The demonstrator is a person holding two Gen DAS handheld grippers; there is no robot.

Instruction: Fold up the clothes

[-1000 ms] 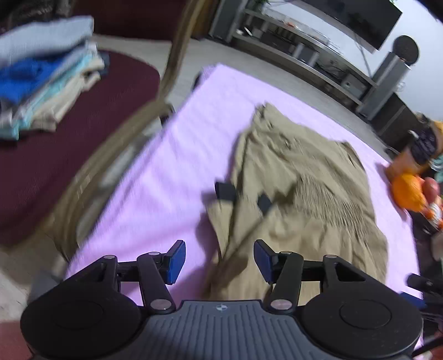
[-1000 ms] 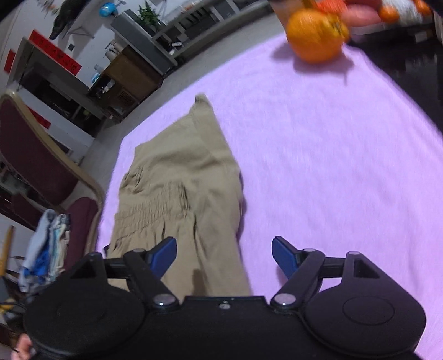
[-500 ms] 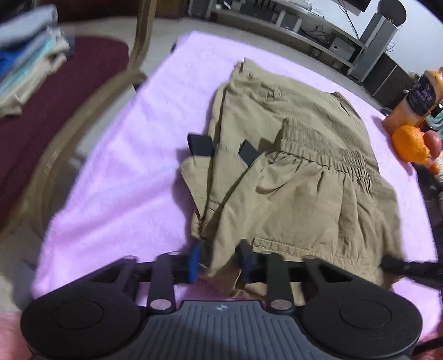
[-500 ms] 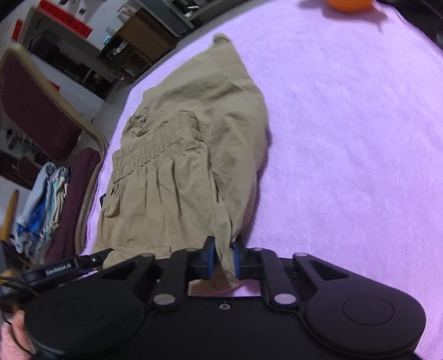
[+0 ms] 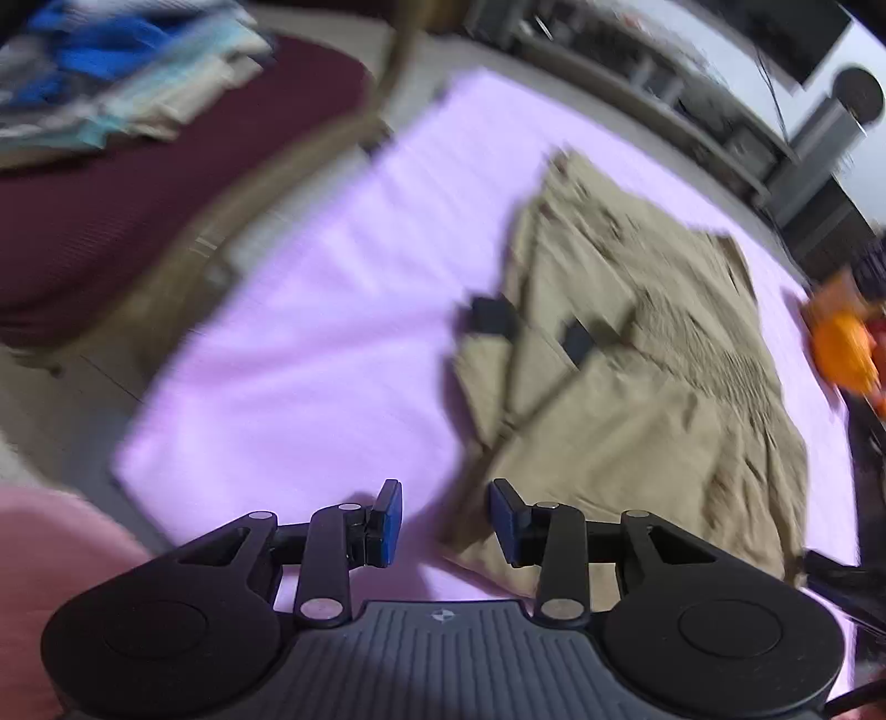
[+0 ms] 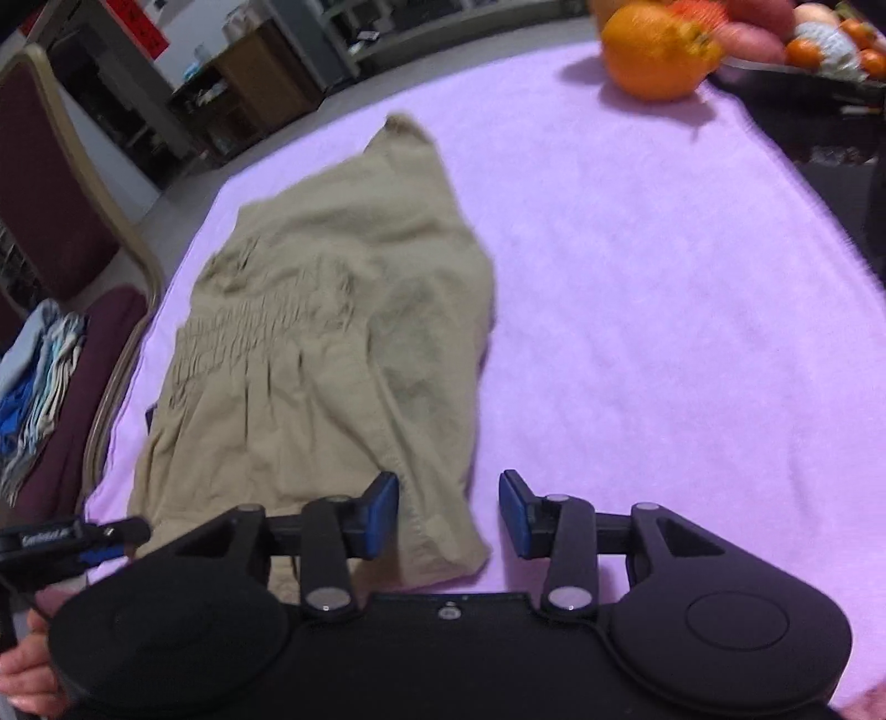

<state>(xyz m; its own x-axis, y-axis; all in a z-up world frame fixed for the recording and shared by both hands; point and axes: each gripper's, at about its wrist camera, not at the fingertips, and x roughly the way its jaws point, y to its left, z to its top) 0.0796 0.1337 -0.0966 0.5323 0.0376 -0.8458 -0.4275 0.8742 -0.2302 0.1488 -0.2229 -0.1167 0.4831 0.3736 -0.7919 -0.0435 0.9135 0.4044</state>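
Khaki shorts (image 5: 637,387) lie folded on the lilac table cover (image 5: 332,332), elastic waistband showing, with two black tabs on the left edge. They also show in the right wrist view (image 6: 332,343) on the lilac cover (image 6: 664,277). My left gripper (image 5: 446,520) is open and empty, just above the near left corner of the shorts. My right gripper (image 6: 448,512) is open and empty over the near right corner of the shorts; the hem lies between and below its fingers.
A maroon chair (image 5: 166,183) at the left holds a stack of folded clothes (image 5: 111,72). It also shows in the right wrist view (image 6: 50,365). An orange (image 6: 653,50) and other fruit sit at the far right. Shelving stands behind the table.
Both grippers were shut on the near hem of the shorts half a second ago; now both have opened, let go and pulled back a little. The shorts lie flat.
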